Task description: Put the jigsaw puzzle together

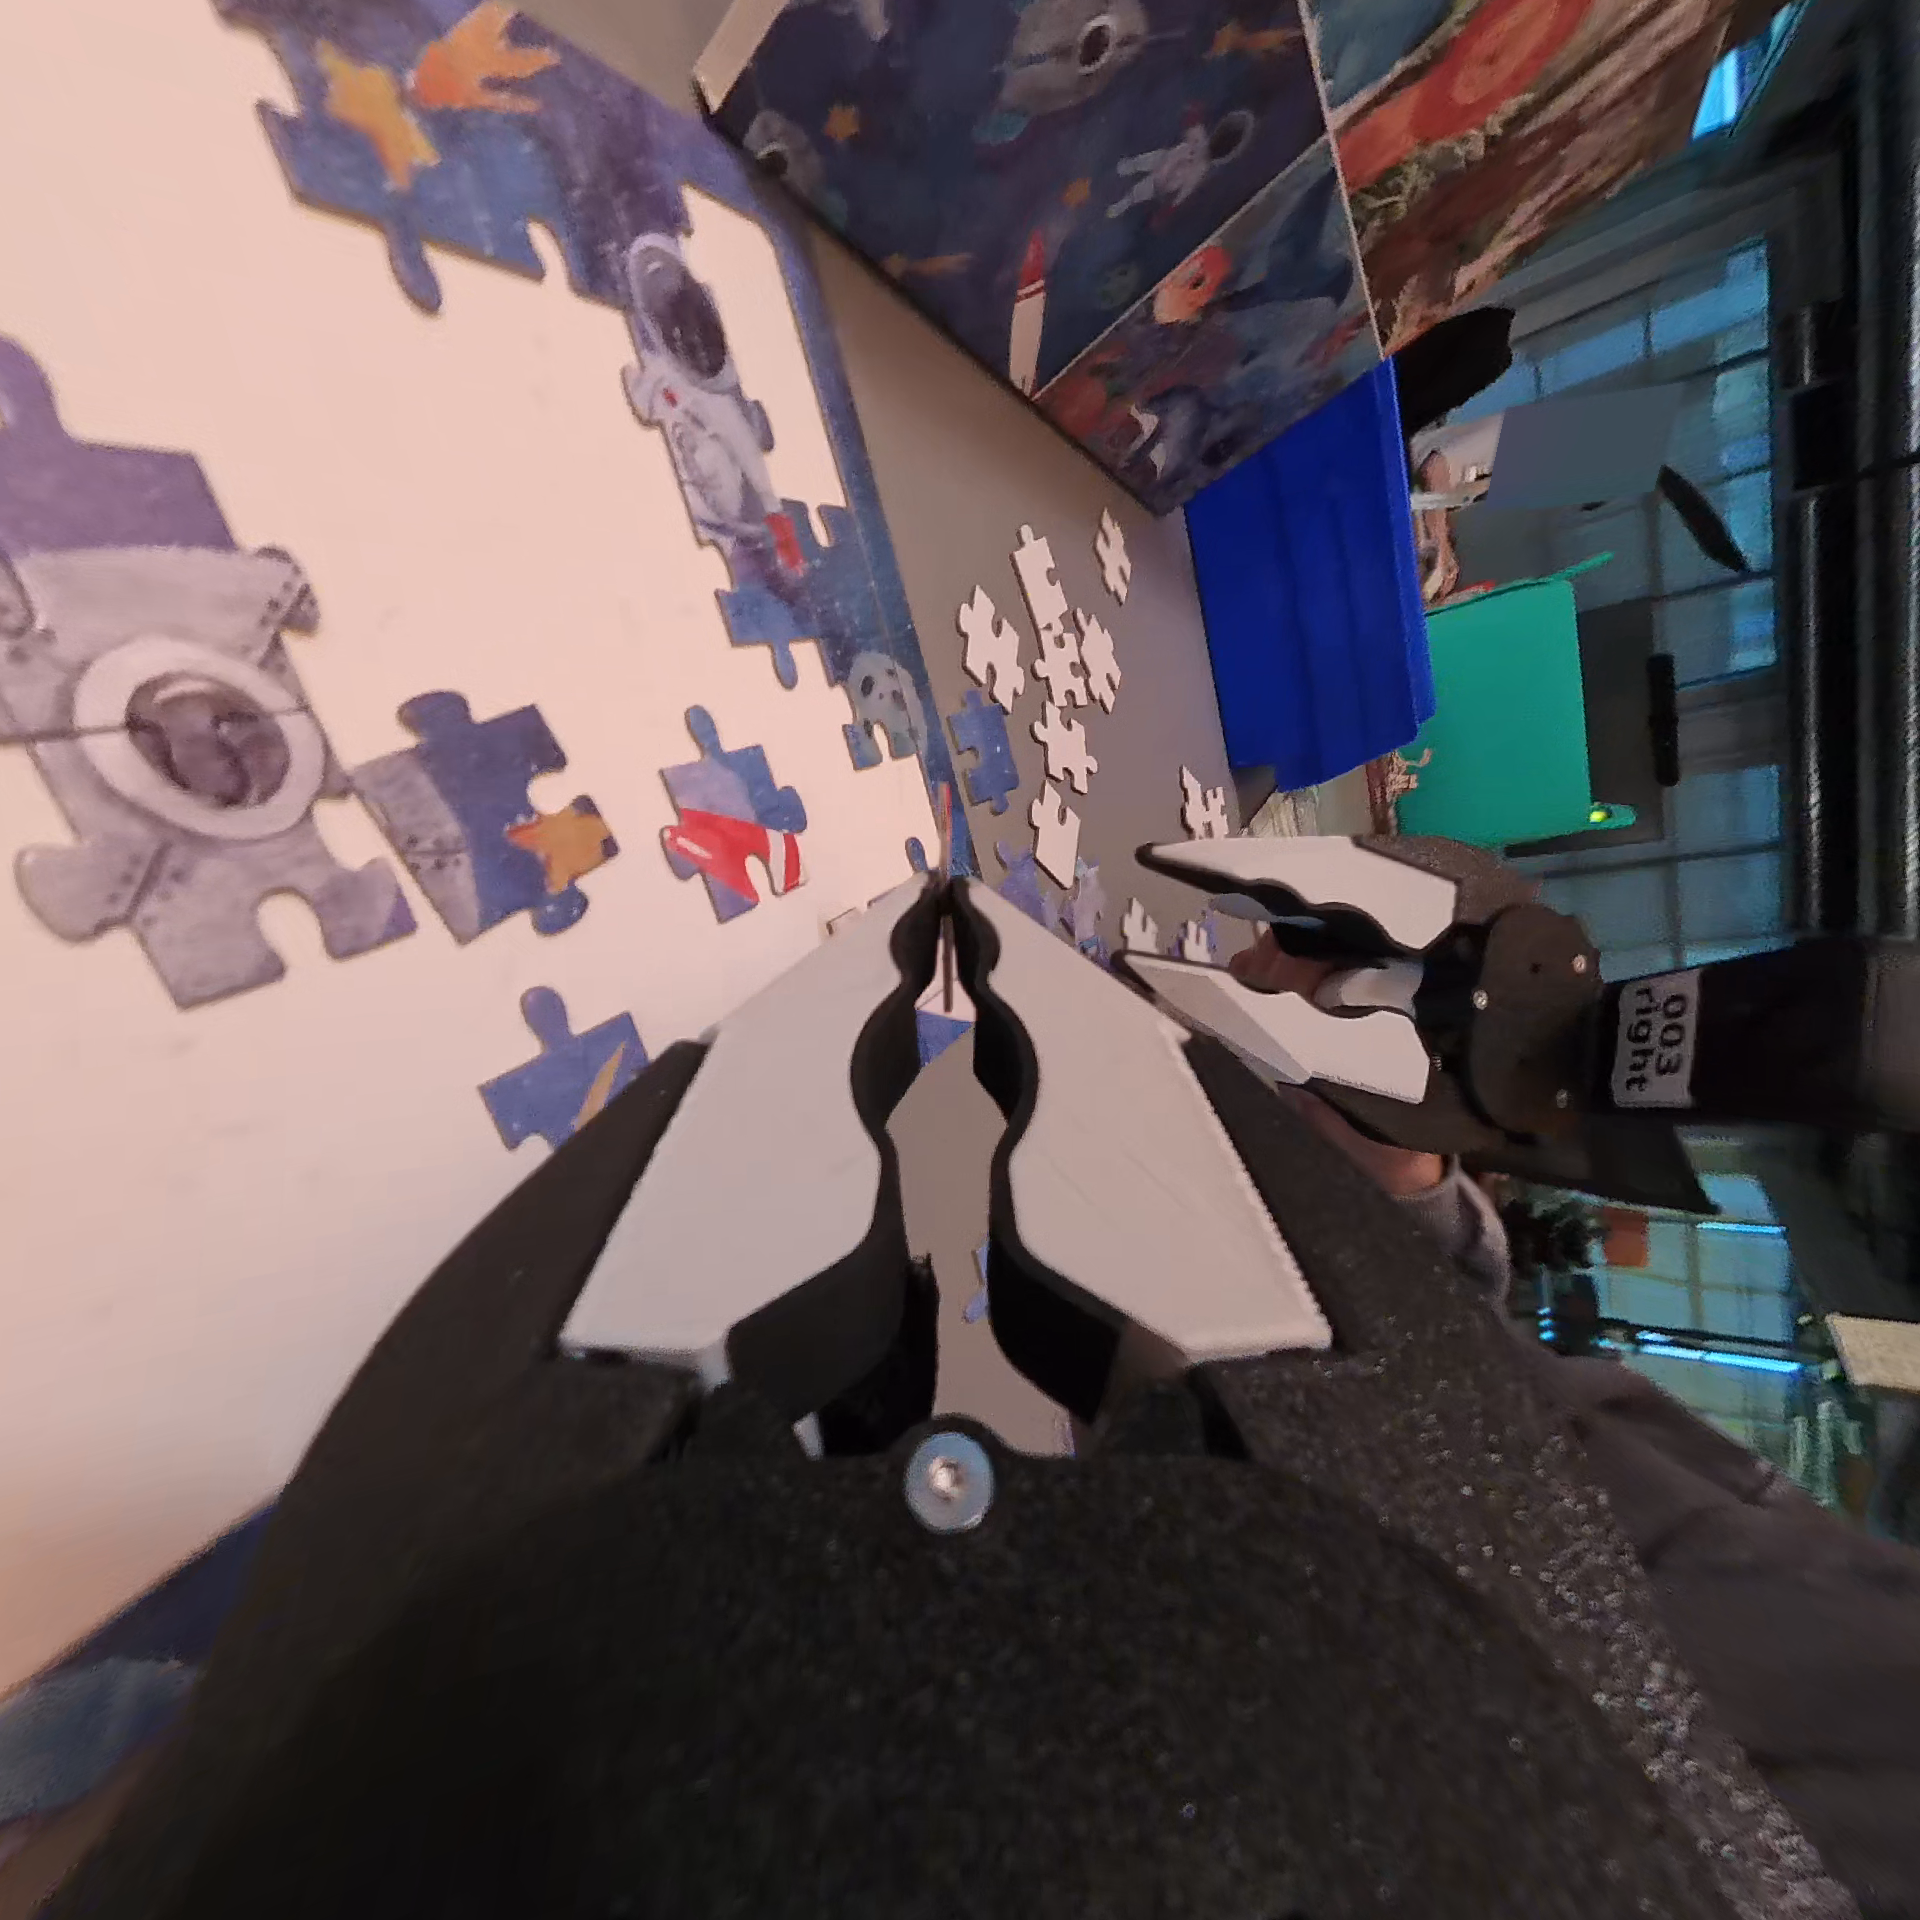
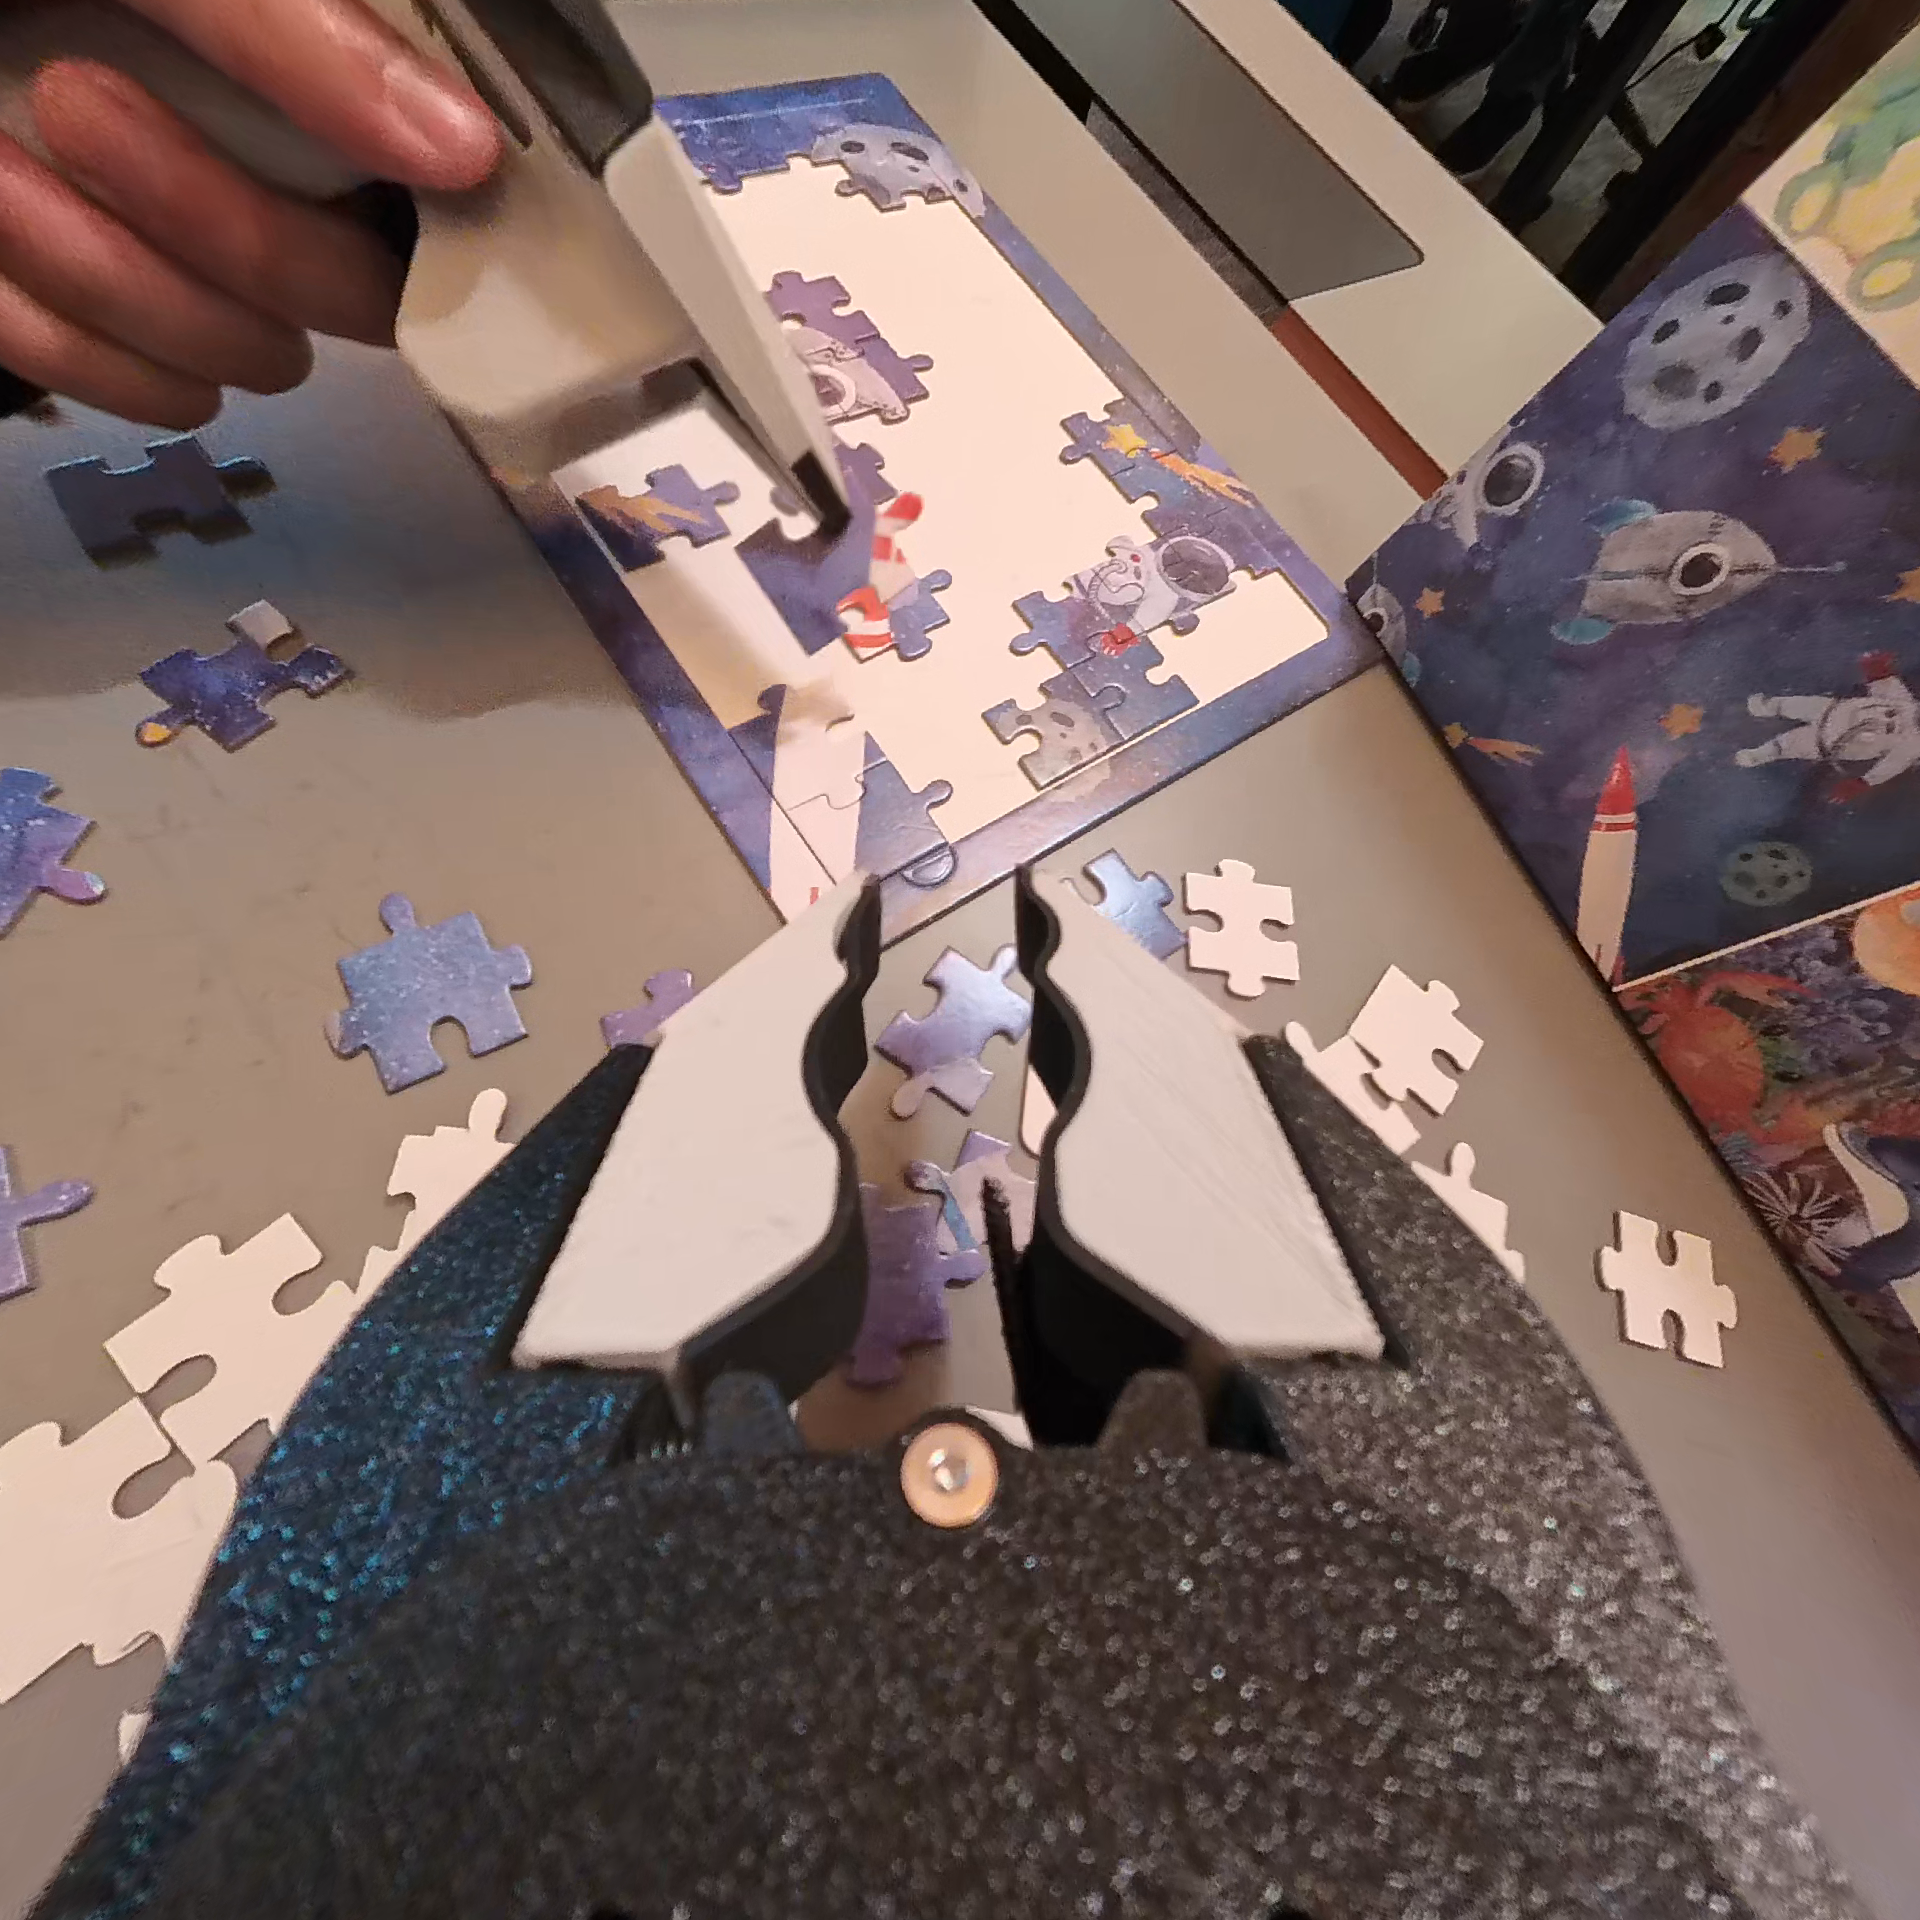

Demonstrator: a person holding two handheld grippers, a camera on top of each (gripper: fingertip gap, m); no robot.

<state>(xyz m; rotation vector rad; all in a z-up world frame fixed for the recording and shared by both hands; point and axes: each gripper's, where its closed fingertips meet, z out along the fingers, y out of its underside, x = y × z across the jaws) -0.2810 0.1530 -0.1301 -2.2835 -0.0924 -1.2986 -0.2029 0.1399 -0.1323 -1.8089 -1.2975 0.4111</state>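
left gripper pinched tight on a dark blue puzzle piece, held edge-on over the puzzle tray beside the red-and-white rocket piece. right gripper jaws parted, empty, over loose pieces on the grey table

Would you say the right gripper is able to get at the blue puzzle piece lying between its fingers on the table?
Probably yes. The right gripper is open and empty, and the blue puzzle piece lies face up between its fingers with nothing on top; only neighbouring loose pieces crowd it.
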